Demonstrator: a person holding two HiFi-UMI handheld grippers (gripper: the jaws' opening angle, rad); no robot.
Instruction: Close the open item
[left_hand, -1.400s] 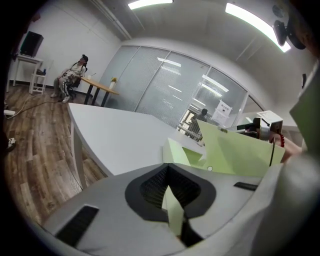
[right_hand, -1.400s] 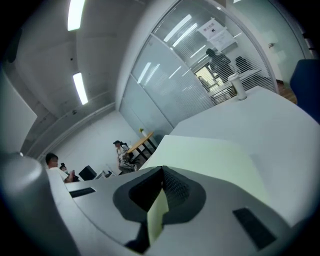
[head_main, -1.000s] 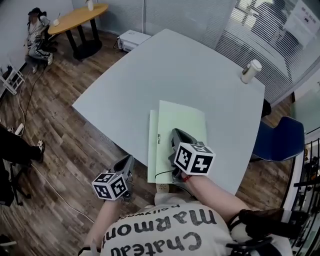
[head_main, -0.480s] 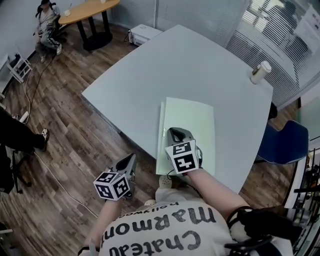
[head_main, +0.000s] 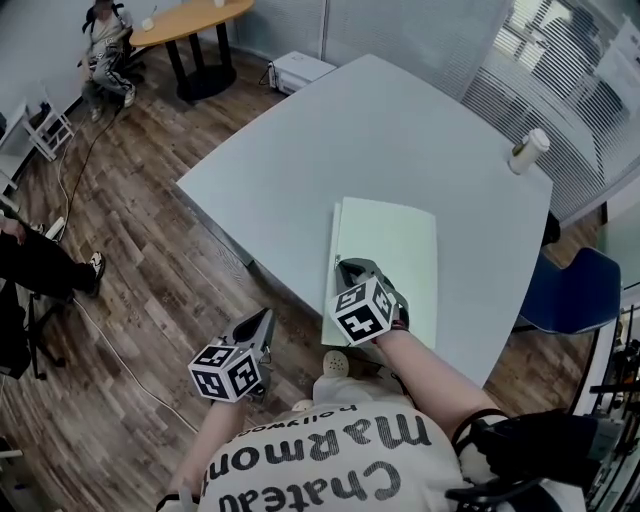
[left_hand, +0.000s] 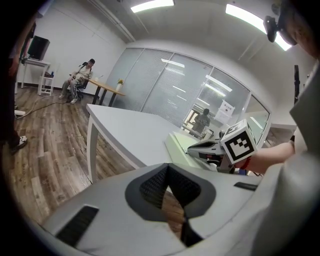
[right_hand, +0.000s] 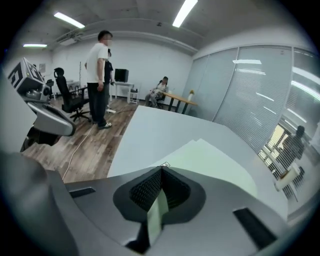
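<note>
Over the green folder the right gripper fingers meet, left gripper likewise; cup well apart.

head: high, steep down | L gripper cam: low, beside table | R gripper cam: close over it | shared: table

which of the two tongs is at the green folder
The right tongs, its tip at the near left edge of the green folder. The left tongs hangs off the table, over the wooden floor.
</note>
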